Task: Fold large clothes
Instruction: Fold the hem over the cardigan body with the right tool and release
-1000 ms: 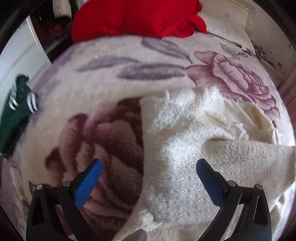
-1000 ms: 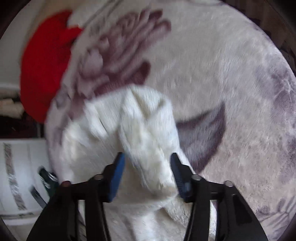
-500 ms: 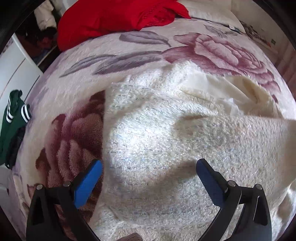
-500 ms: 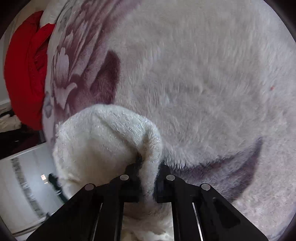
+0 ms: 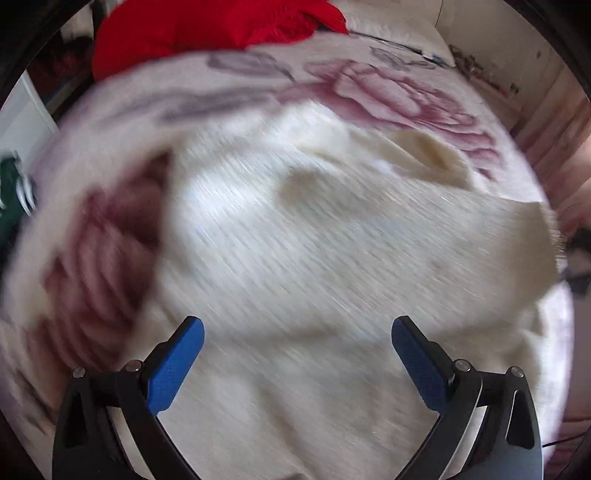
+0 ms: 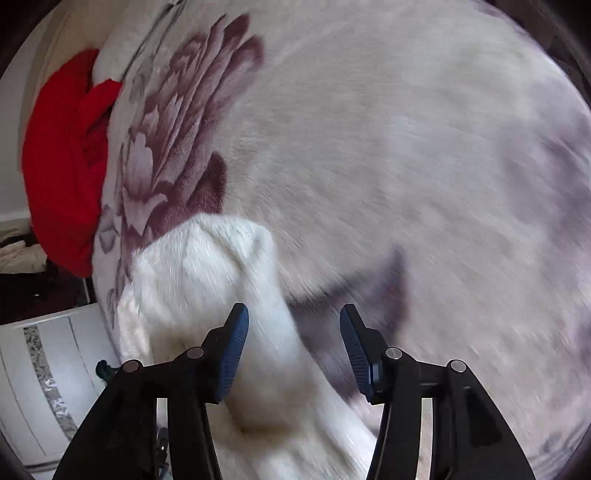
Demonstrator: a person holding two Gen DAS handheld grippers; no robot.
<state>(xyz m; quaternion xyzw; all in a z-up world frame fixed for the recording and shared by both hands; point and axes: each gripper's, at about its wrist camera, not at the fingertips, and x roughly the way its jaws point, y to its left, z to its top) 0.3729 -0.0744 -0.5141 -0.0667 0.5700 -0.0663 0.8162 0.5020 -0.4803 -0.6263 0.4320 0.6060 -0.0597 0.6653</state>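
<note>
A large cream fuzzy knit garment (image 5: 332, 240) lies spread and rumpled on a bed with a rose-patterned blanket (image 5: 399, 92). My left gripper (image 5: 295, 350) is wide open above the garment, holding nothing; the view is motion-blurred. My right gripper (image 6: 293, 343) is open, with a folded edge of the same cream garment (image 6: 207, 273) lying between and left of its blue fingers (image 6: 234, 347), not clamped. The blanket (image 6: 406, 147) fills the rest of the right wrist view.
A red garment (image 5: 207, 26) is heaped at the far end of the bed and shows in the right wrist view (image 6: 62, 166) at left. A green striped garment (image 5: 11, 184) hangs at the left edge. A white cabinet (image 6: 48, 387) stands beside the bed.
My right gripper was shut on the cream fold half a second ago and has opened, letting it go. My left gripper stayed open while its view swung over the garment.
</note>
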